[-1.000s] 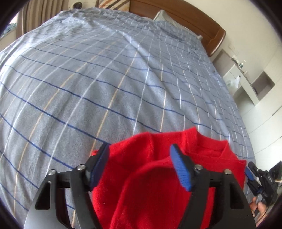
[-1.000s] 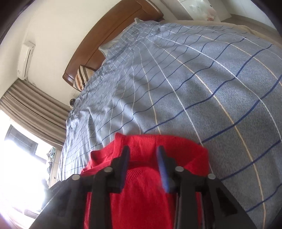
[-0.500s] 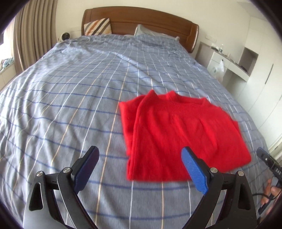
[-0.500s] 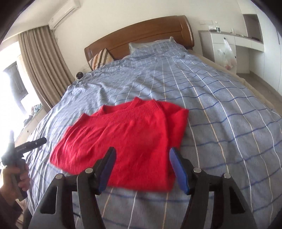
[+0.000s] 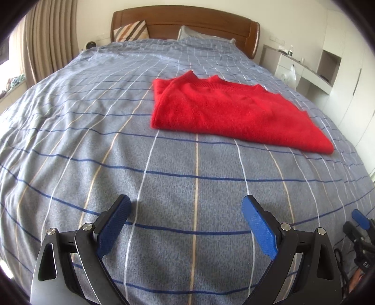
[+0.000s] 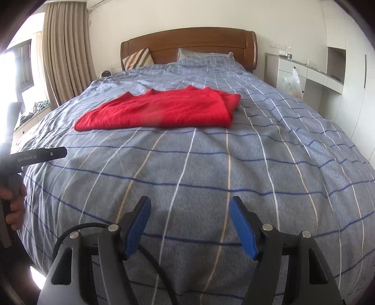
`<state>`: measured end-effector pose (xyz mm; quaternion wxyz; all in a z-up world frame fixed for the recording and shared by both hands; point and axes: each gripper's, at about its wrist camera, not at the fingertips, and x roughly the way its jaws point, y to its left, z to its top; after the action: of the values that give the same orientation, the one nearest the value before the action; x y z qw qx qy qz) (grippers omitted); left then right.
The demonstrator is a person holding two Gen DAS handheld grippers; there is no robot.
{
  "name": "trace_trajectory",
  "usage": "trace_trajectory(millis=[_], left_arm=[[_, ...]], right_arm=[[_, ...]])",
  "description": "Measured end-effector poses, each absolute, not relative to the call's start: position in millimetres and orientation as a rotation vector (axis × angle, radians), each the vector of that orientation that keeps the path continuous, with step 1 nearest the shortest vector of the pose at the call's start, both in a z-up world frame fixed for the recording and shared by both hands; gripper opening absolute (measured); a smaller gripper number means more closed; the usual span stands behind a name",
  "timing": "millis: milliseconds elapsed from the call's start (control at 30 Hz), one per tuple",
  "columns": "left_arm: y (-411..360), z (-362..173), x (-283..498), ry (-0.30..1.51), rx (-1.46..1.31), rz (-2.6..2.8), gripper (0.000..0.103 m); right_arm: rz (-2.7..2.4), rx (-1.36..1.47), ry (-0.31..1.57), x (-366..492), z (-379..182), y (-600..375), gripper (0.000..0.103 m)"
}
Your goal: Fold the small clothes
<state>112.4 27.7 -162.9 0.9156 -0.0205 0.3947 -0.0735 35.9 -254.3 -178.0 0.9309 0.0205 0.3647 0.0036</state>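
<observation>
A red knit sweater (image 5: 232, 112) lies folded flat in the middle of the bed, its collar toward the headboard; it also shows in the right wrist view (image 6: 161, 111). My left gripper (image 5: 186, 208) is open and empty, well back from the sweater near the foot of the bed. My right gripper (image 6: 190, 207) is open and empty, also far short of the sweater. The right gripper's body shows at the lower right edge of the left wrist view (image 5: 362, 225), and the left gripper's handle shows at the left edge of the right wrist view (image 6: 35, 156).
The bed carries a blue-grey checked duvet (image 5: 93, 131) with a wooden headboard (image 5: 187, 21) and pillows (image 6: 138, 58) at the far end. Curtains (image 6: 65, 54) hang on the left. White cabinets and a desk (image 6: 311, 72) stand on the right.
Both grippers opened wider, let go of the sweater and drew back toward the foot of the bed. The sweater now lies folded and untouched.
</observation>
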Motion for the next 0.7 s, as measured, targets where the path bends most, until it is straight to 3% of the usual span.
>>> trace_trajectory(millis=[167,700], left_arm=[[21.9,-175.8,113.3,0.785,-0.039,-0.145,0.102],[17.1,-188.9,108.8,0.756,-0.004,-0.14,0.103]], right_arm=[[-0.018,0.072,0.711,25.3,-182.6,-266.7,0.07],[-0.001,0.073,0.686,26.0,-197.7,-265.1,0.087]])
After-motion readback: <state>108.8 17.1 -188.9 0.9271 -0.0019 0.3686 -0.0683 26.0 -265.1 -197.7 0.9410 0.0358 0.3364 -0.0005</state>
